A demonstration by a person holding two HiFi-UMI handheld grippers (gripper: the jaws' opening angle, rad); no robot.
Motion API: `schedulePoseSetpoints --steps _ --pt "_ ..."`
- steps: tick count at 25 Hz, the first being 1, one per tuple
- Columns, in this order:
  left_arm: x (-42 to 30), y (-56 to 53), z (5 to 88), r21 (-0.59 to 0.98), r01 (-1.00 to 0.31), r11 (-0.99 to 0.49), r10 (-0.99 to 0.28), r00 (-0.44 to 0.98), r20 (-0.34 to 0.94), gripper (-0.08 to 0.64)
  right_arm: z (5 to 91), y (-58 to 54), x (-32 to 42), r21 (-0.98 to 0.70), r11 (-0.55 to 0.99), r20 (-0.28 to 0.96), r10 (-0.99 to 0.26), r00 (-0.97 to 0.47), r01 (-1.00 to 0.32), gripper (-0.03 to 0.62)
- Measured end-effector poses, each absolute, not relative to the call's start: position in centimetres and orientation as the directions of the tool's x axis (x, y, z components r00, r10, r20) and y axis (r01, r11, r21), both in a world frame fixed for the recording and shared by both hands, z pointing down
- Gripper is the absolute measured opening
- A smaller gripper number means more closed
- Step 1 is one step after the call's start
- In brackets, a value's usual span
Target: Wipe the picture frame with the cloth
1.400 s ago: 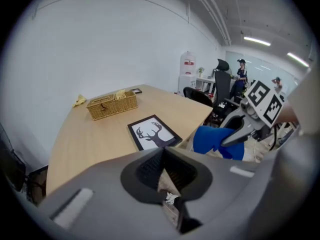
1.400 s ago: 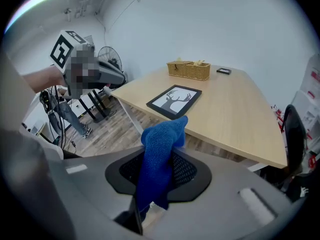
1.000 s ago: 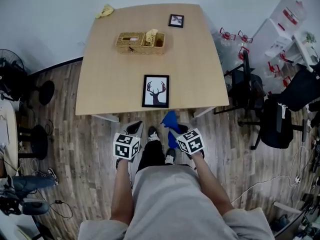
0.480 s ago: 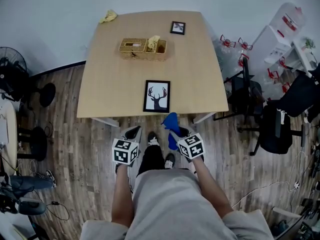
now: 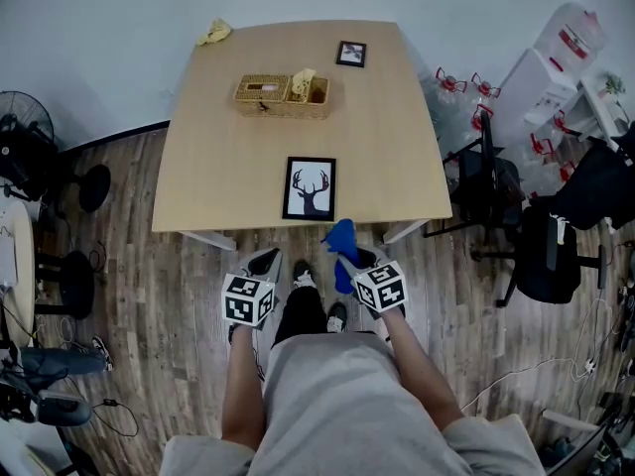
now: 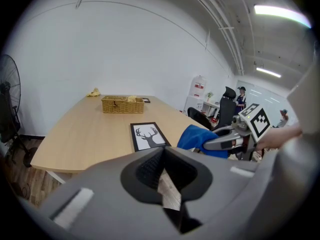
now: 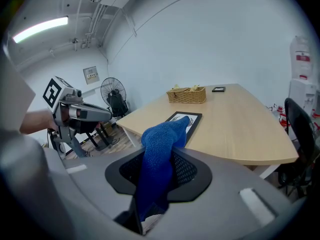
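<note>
Holding the cloth (image 7: 162, 149) pinched in my right claw (image 5: 355, 259), with a tuft standing above the jaws to wipe with, I stand just short of the table (image 5: 228, 167). The frame (image 5: 310, 187) lies flat near its front edge, untouched. My left claw (image 5: 264, 260) is closed on nothing, free to steady the frame.

Office-type workroom: a pale wooden worktop (image 5: 218, 167) stands on wood-plank flooring (image 5: 149, 296), with black swivel chairs (image 5: 551, 251) and a white shelving unit (image 5: 556, 67) to one side, a pedestal fan (image 5: 20, 152) opposite, plain white walls, and ceiling strip lights (image 6: 280, 11) beside exposed conduit
</note>
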State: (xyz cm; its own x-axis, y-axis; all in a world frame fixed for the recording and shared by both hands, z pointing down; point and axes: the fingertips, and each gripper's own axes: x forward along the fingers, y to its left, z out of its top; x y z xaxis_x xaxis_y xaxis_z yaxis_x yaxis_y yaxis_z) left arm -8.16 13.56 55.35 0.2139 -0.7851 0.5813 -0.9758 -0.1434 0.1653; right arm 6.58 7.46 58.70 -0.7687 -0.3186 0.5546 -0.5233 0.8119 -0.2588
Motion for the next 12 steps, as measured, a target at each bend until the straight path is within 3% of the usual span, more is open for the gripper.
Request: schedulePoseSetpoints --steps 12 --pt "-7.8 14.23 55.96 0.156 -0.977 -0.148 -0.773 0.212 0.598 0.052 58.54 7.67 7.16 -0.261 0.806 0.544 -0.332 -0.771 -0.531 0.098"
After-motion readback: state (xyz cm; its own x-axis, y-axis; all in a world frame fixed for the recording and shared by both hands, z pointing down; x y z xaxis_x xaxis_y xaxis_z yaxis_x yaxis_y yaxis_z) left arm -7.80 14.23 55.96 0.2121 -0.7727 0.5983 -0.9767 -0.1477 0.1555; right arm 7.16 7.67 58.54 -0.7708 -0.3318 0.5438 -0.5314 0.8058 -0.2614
